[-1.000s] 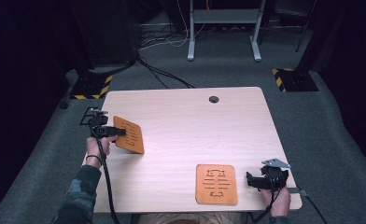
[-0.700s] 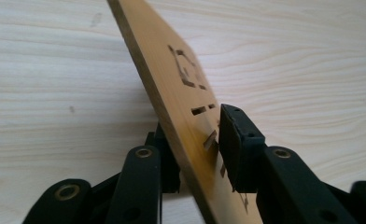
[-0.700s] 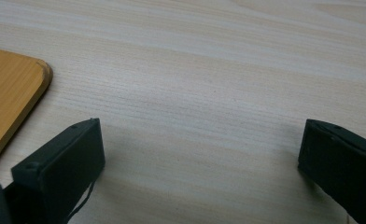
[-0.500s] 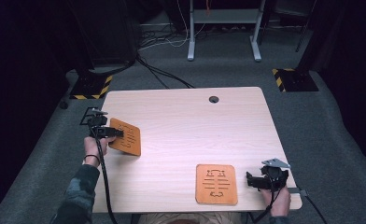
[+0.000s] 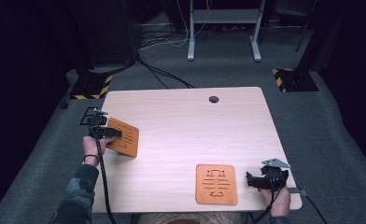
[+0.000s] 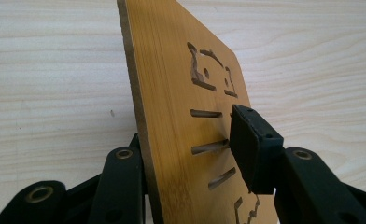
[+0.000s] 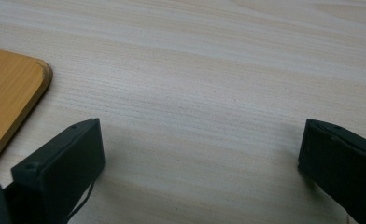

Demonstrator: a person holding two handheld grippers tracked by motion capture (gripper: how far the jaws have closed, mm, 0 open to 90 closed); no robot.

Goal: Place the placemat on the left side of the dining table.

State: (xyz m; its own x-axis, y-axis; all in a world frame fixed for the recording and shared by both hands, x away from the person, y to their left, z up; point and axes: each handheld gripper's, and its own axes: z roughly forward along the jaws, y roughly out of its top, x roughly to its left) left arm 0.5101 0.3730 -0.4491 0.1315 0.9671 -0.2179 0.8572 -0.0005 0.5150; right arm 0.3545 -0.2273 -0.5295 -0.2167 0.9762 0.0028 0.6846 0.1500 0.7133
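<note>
Fingers of left gripper (image 5: 107, 133) clamped on thin cutout wooden board (image 6: 181, 121), right gripper (image 7: 200, 154) fingers apart above pale woodgrain table (image 5: 181, 126)

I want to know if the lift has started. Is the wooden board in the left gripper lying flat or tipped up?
Tipped up. The wooden board stands on edge between the left gripper's jaws, with the table behind it.

Left gripper (image 5: 110, 133) is clamped tight, forearm reaching up along the left edge. Right gripper (image 5: 260, 180) sits low with jaws spread wide.
</note>
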